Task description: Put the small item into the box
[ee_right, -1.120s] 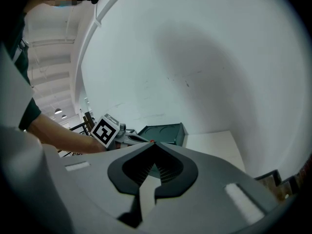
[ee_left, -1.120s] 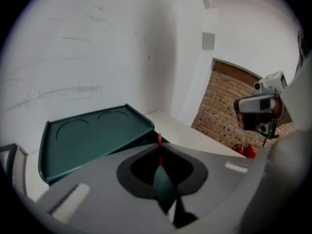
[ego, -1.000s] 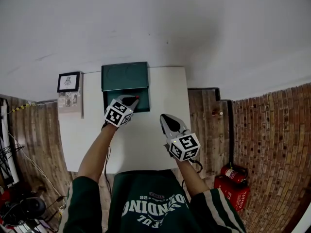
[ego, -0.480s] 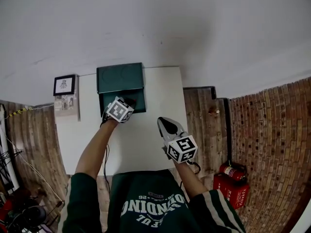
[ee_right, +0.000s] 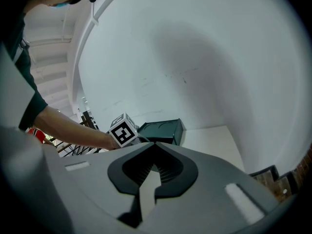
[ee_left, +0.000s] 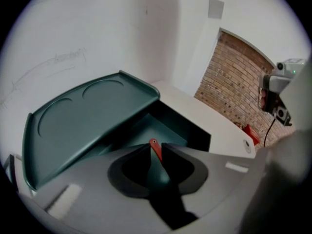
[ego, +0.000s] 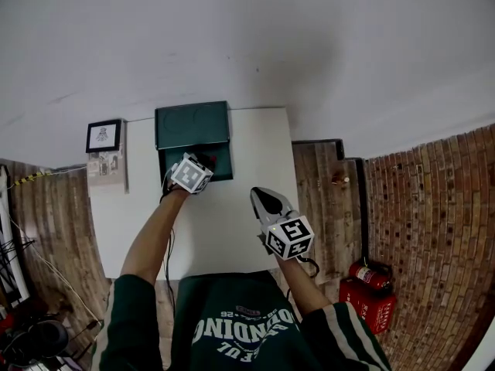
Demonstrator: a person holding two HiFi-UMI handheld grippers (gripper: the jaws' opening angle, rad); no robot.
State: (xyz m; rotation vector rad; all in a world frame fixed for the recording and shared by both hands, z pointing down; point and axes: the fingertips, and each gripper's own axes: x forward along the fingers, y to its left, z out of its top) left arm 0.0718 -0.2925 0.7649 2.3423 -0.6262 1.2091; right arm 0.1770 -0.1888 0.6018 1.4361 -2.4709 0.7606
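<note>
Where the green box [ego: 193, 161] stands open at the far end of the white bench [ego: 232, 222], the left hand-held gripper [ego: 206, 161] is held right over its near edge. In the left gripper view, the left hand-held gripper [ee_left: 155, 145] is seen closed narrowly on a small red item [ee_left: 155, 151], a thin strip that is pinched between the two jaw tips, with its rounded end poking up past them. The item is thus kept above the box [ee_left: 170, 126], over the dark hollow and not touching its floor. The lid [ee_left: 87, 116] is tipped back and leans away toward the wall, with two round shapes pressed into its inner face.

The right hand-held gripper [ego: 261, 195] is held well apart from the box, above the near middle of the bench. In the right gripper view its jaws [ee_right: 153, 143] are seen pressed together with nothing between them, and the marker cube of the left hand-held gripper [ee_right: 122, 129] is seen beside the box [ee_right: 163, 130].
</note>
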